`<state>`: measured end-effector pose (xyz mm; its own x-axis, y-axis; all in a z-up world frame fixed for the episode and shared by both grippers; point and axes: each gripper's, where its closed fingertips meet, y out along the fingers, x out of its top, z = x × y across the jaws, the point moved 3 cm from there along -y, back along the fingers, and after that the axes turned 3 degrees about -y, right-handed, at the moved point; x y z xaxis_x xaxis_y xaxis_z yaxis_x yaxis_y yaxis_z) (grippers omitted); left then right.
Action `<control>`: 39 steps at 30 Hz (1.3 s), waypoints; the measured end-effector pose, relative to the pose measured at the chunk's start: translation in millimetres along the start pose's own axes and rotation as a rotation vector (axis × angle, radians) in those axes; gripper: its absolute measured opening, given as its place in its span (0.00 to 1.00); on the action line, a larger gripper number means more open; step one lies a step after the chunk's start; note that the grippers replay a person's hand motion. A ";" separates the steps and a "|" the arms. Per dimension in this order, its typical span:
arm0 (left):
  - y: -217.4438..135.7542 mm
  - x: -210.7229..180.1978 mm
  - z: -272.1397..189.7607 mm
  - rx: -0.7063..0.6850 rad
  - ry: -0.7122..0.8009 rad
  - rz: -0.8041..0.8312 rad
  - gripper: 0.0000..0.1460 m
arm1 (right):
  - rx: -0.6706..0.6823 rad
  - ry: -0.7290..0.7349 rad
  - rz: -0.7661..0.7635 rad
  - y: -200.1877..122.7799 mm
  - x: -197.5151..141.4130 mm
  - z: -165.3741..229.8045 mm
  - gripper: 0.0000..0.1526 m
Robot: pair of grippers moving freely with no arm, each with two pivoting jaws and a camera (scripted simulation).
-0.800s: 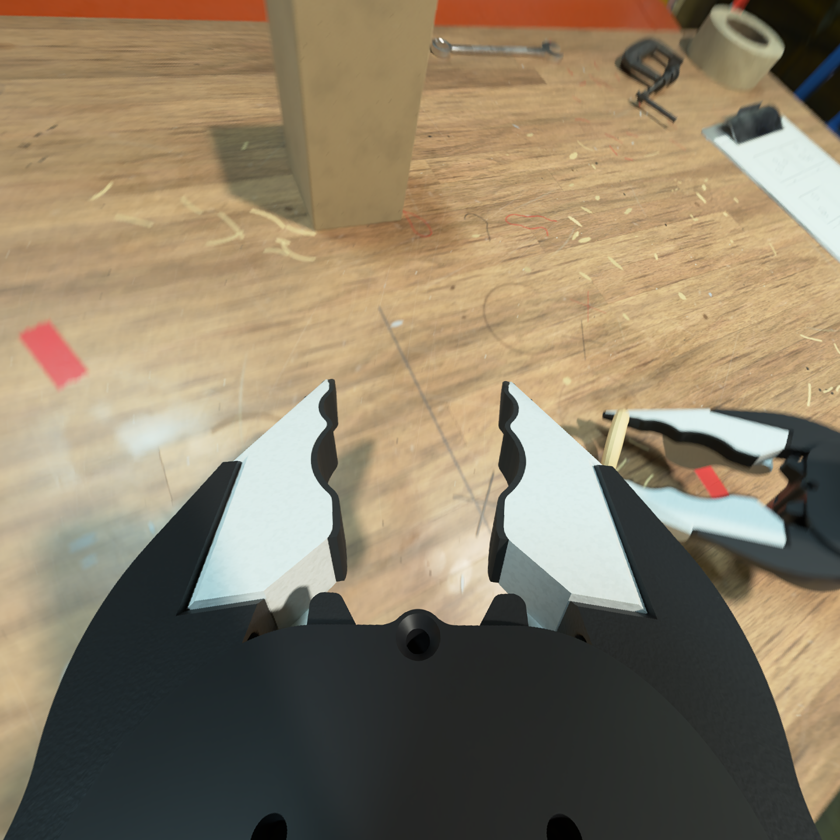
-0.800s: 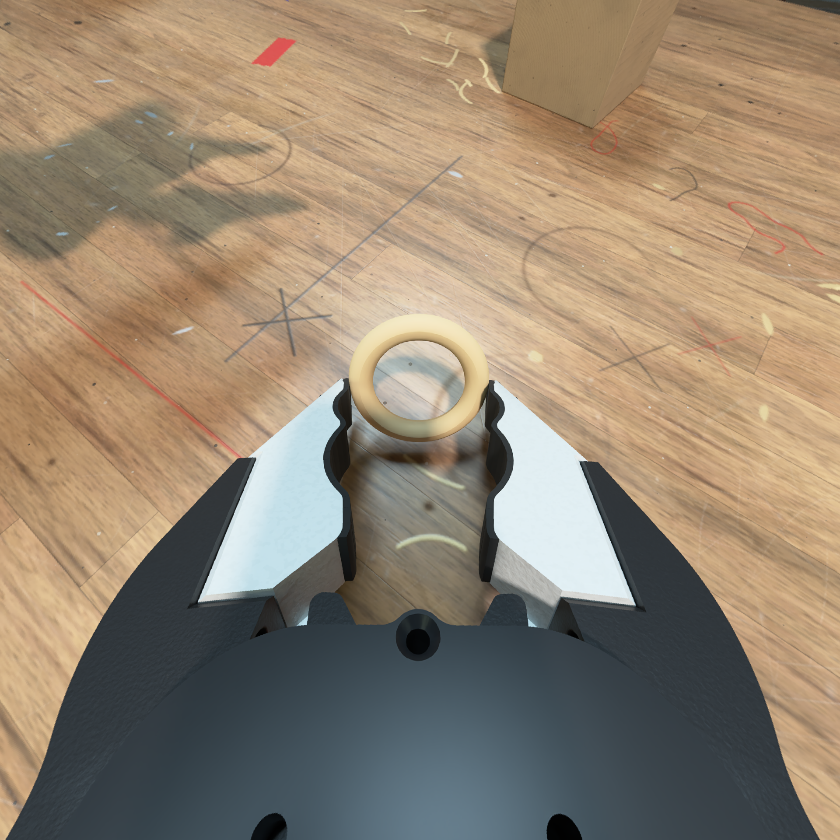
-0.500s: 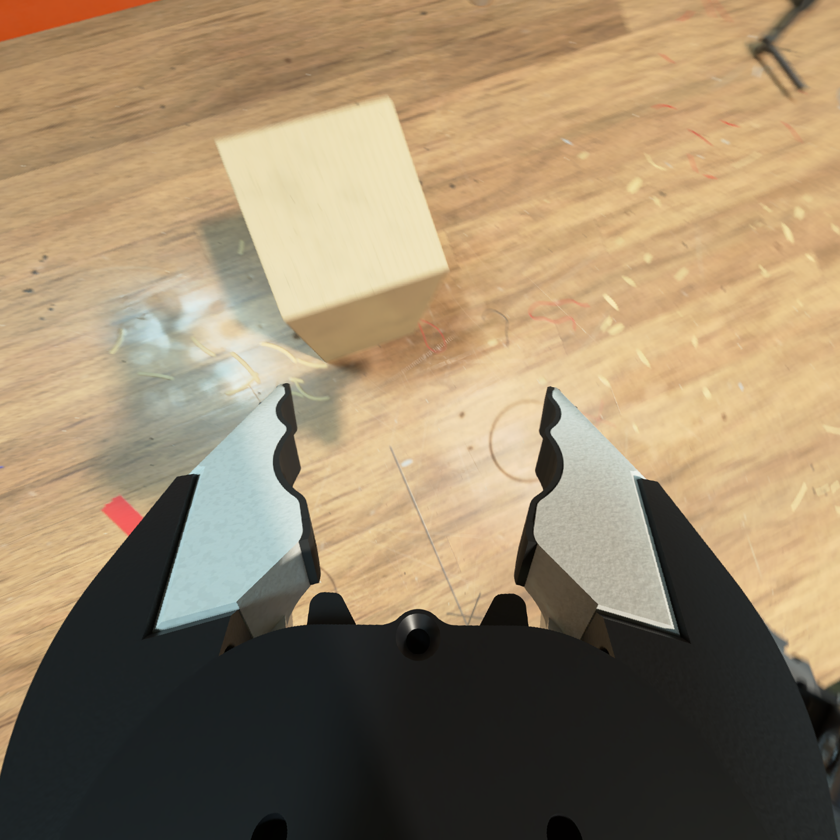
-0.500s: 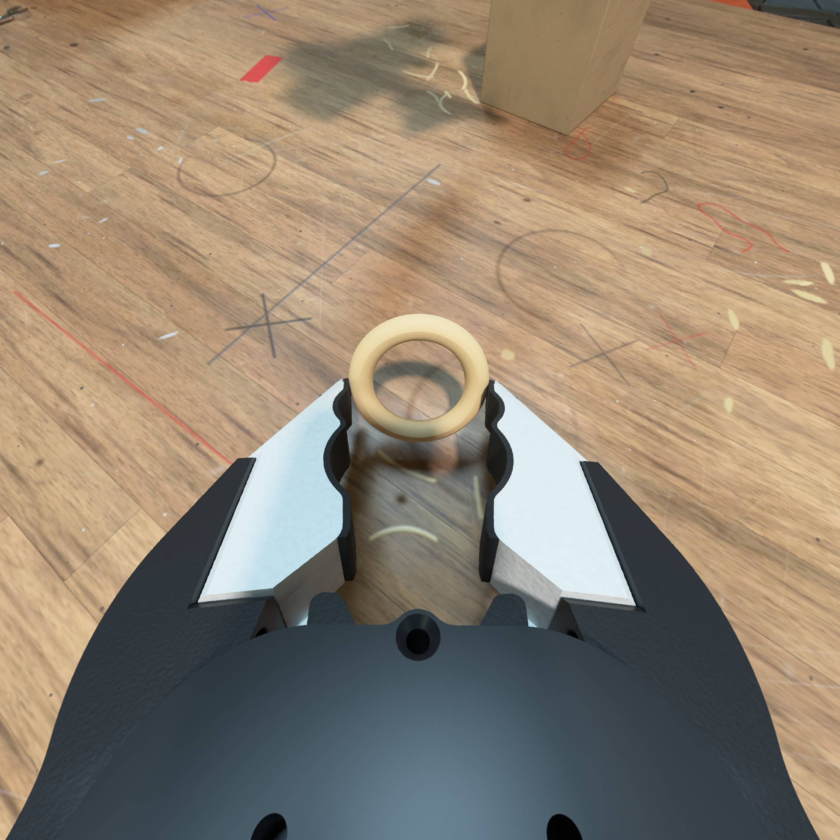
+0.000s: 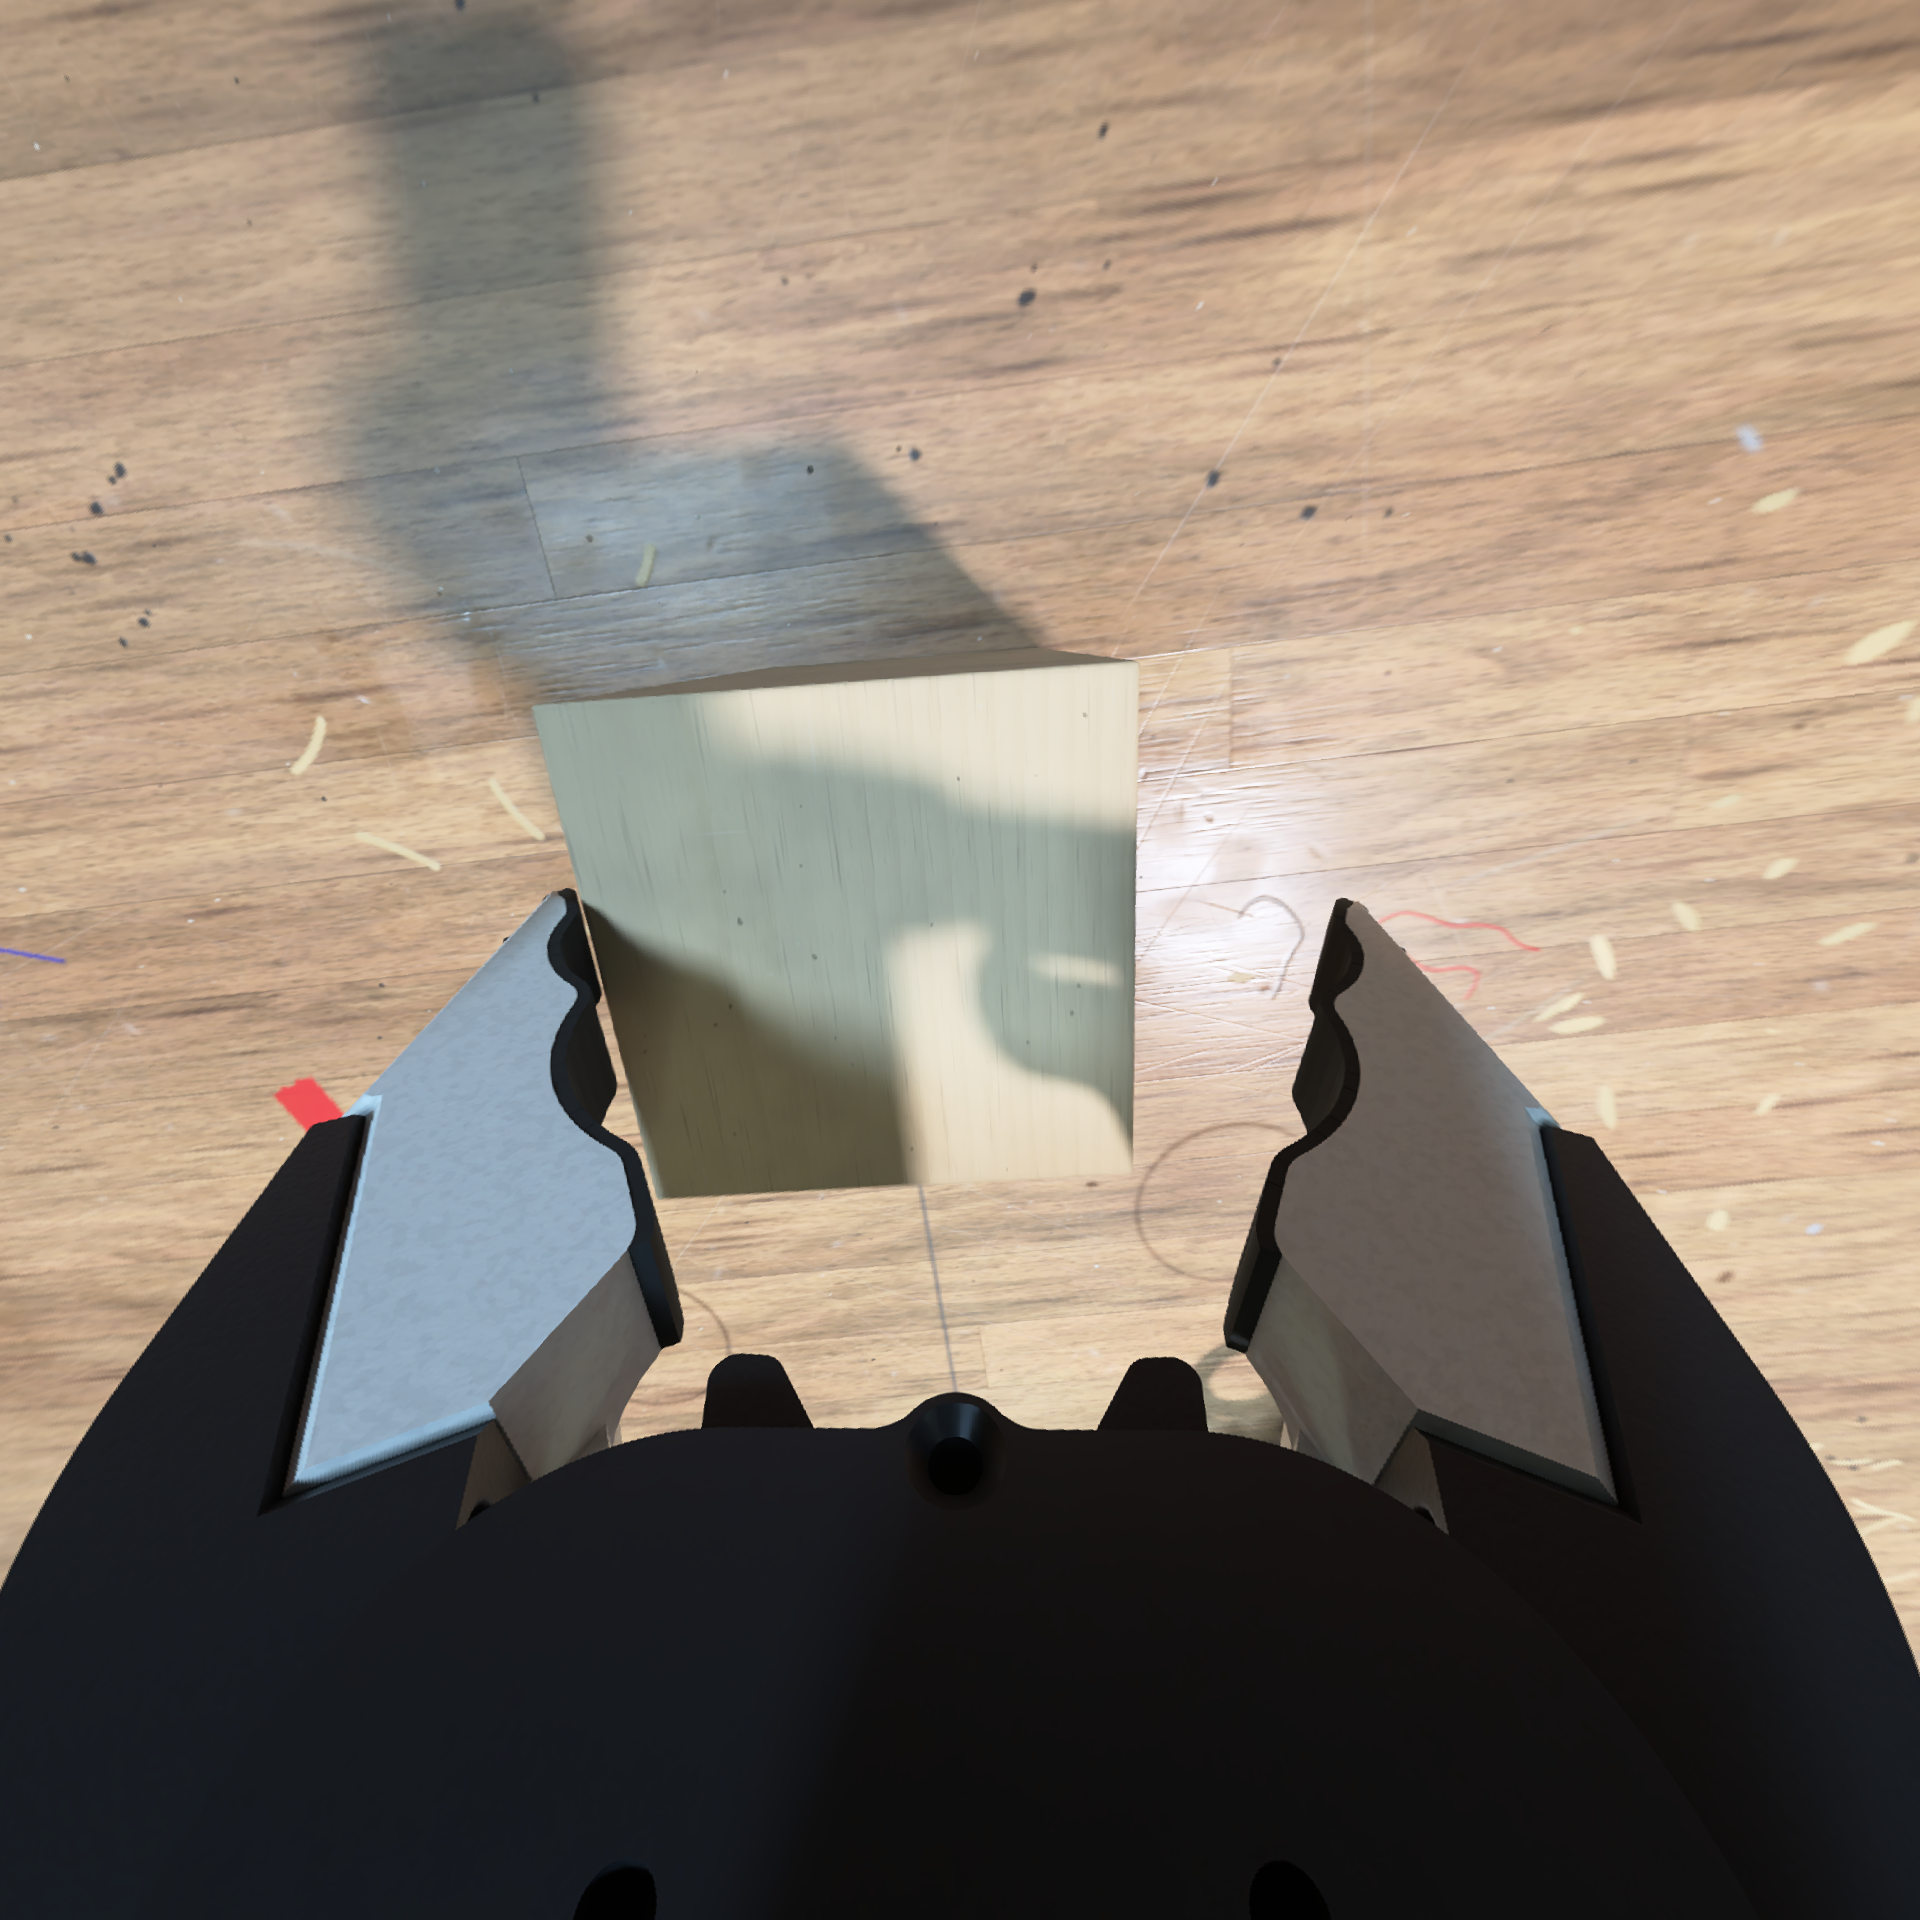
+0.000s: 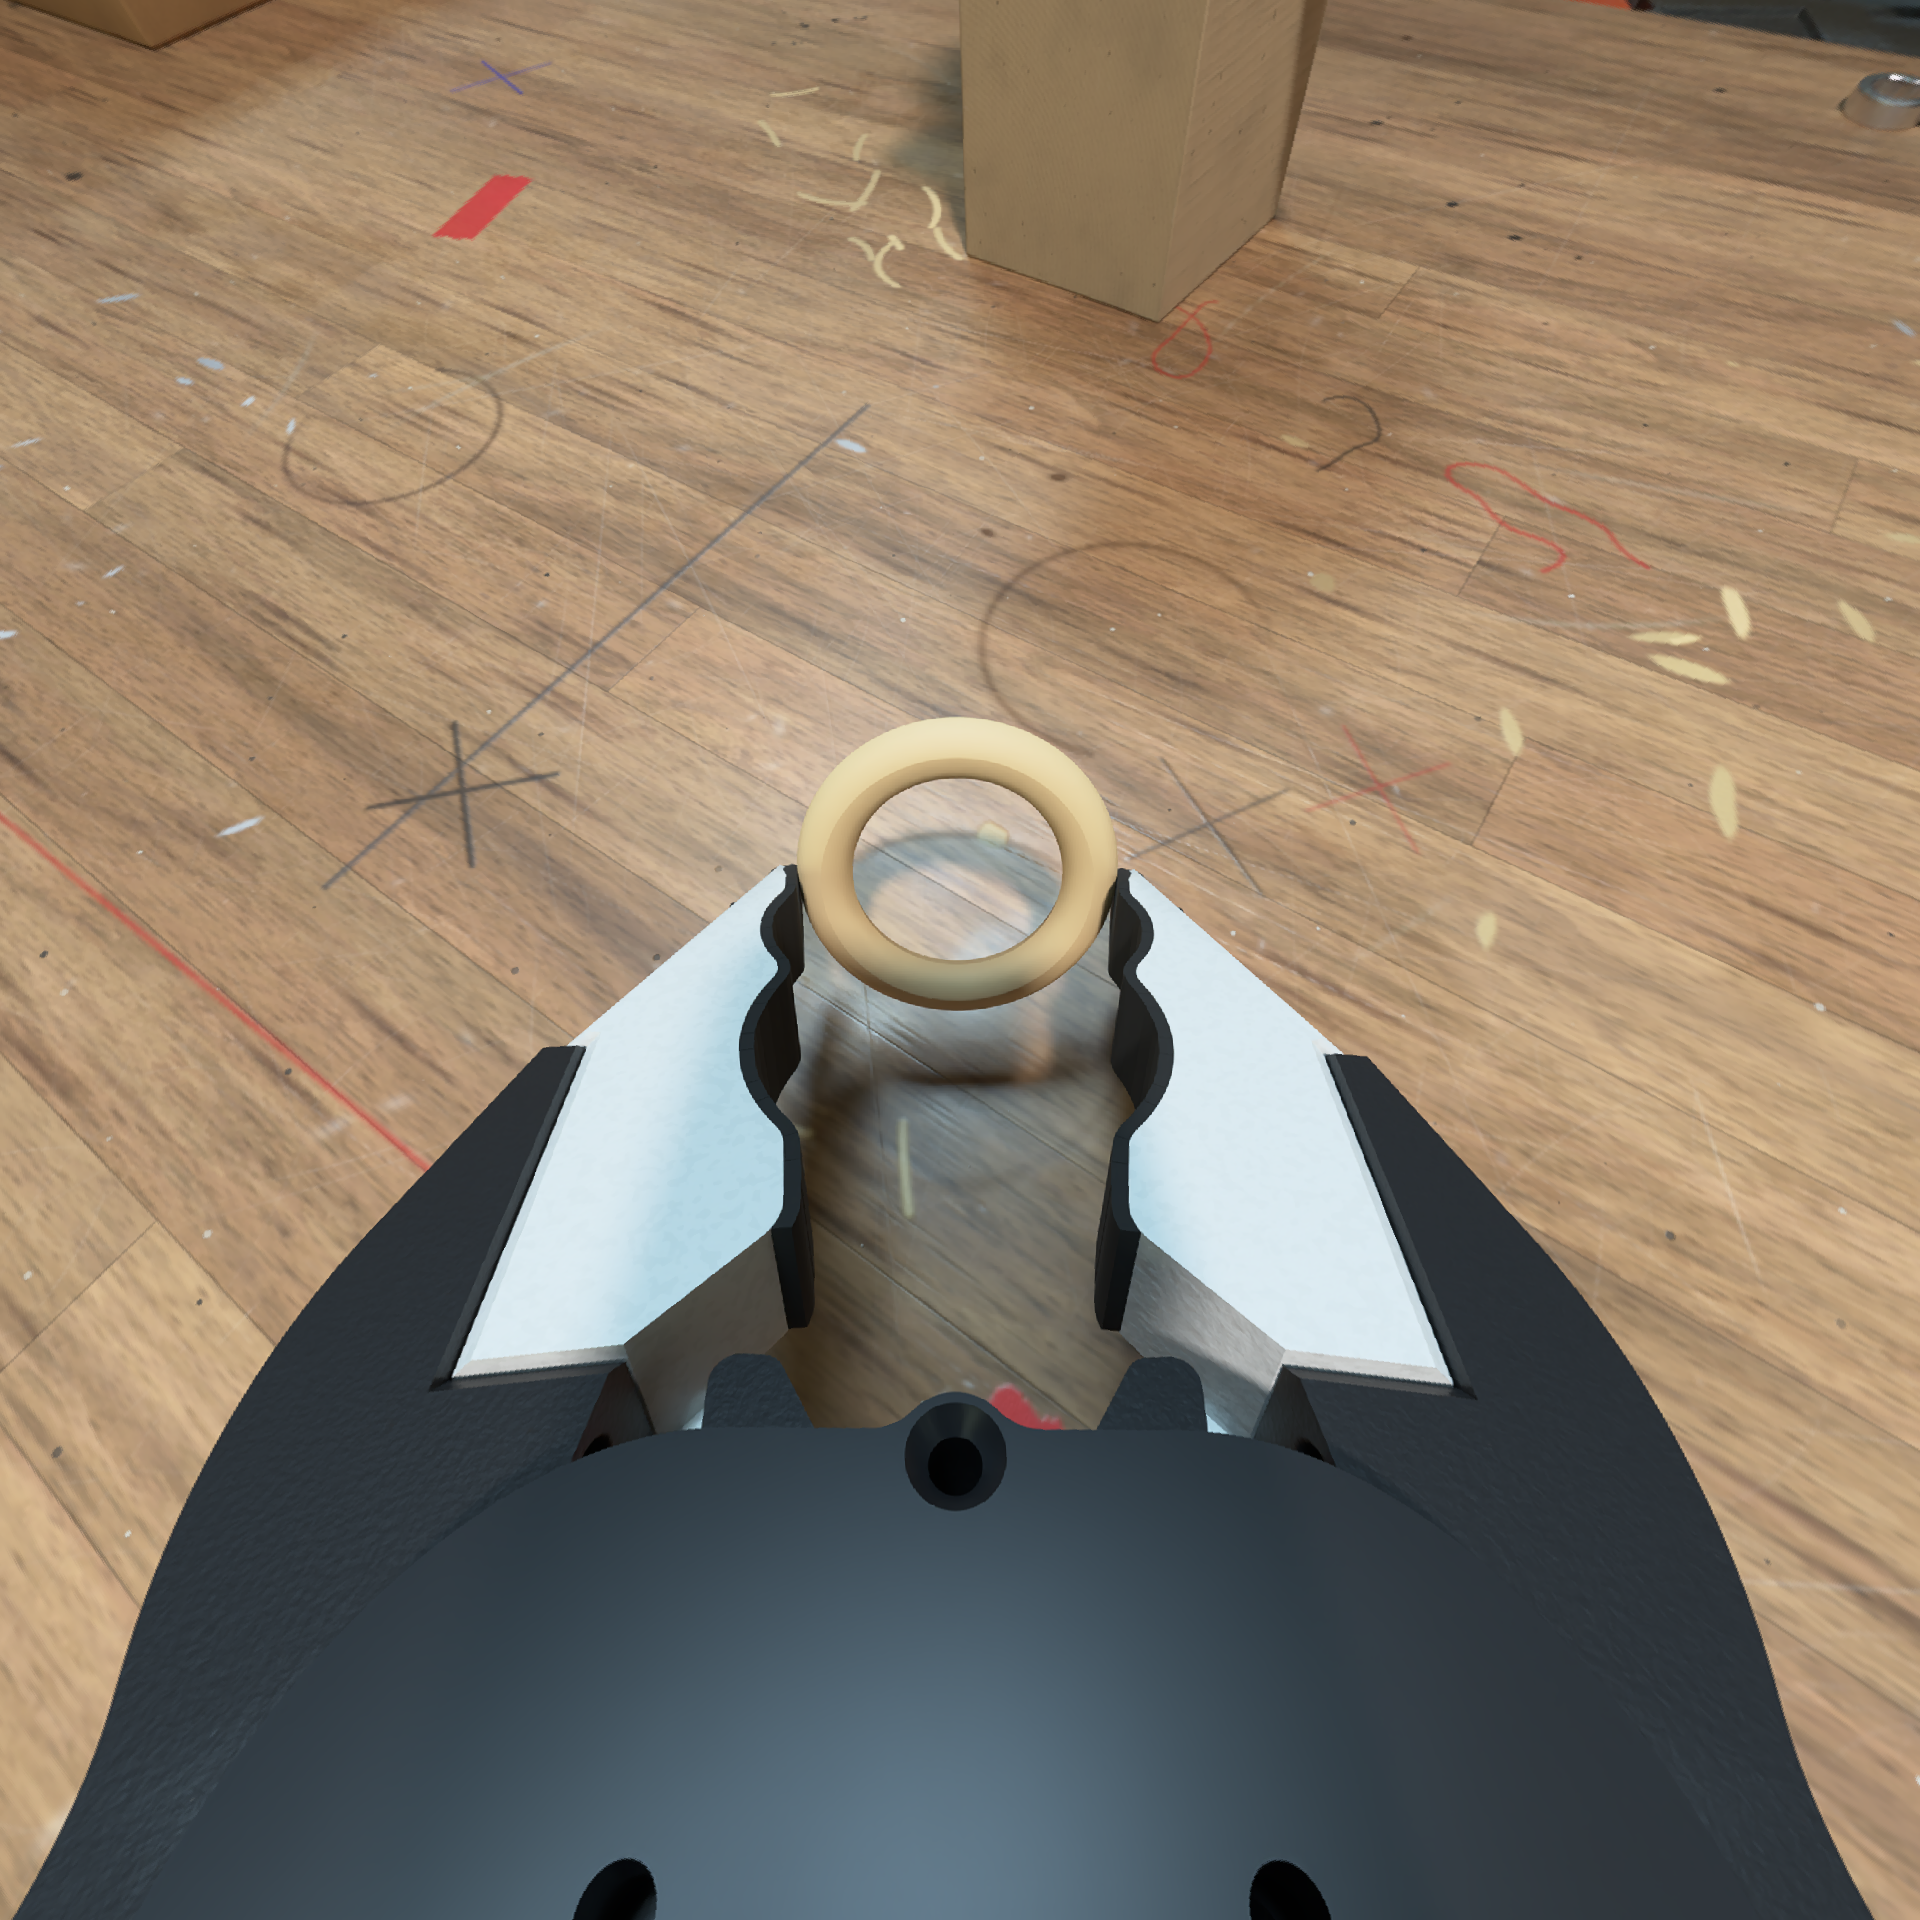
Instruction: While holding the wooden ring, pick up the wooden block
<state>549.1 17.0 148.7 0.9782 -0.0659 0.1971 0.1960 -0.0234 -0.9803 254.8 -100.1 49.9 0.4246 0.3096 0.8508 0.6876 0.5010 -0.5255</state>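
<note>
Wooden block (image 5: 852, 925) between spread left gripper (image 5: 956, 925) fingers

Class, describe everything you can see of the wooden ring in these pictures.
The wooden ring is a smooth, pale tan hoop with a rounded section and an open centre. The right claw pinches it by its two outer sides at the fingertips, so it hangs above the wooden bench, tilted towards the camera, its shadow on the boards beneath. Nothing else touches it.
</note>
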 end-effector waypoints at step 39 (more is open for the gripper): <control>1.9 -14.6 17.0 0.013 -0.096 0.089 0.72 | 0.111 -0.021 0.082 11.0 -6.6 21.0 0.39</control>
<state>536.4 34.9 143.7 0.9937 0.0283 0.1083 0.1086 -0.0086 -0.9941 247.2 -79.6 38.5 0.4641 0.3693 0.8052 0.5813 0.5589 -0.5914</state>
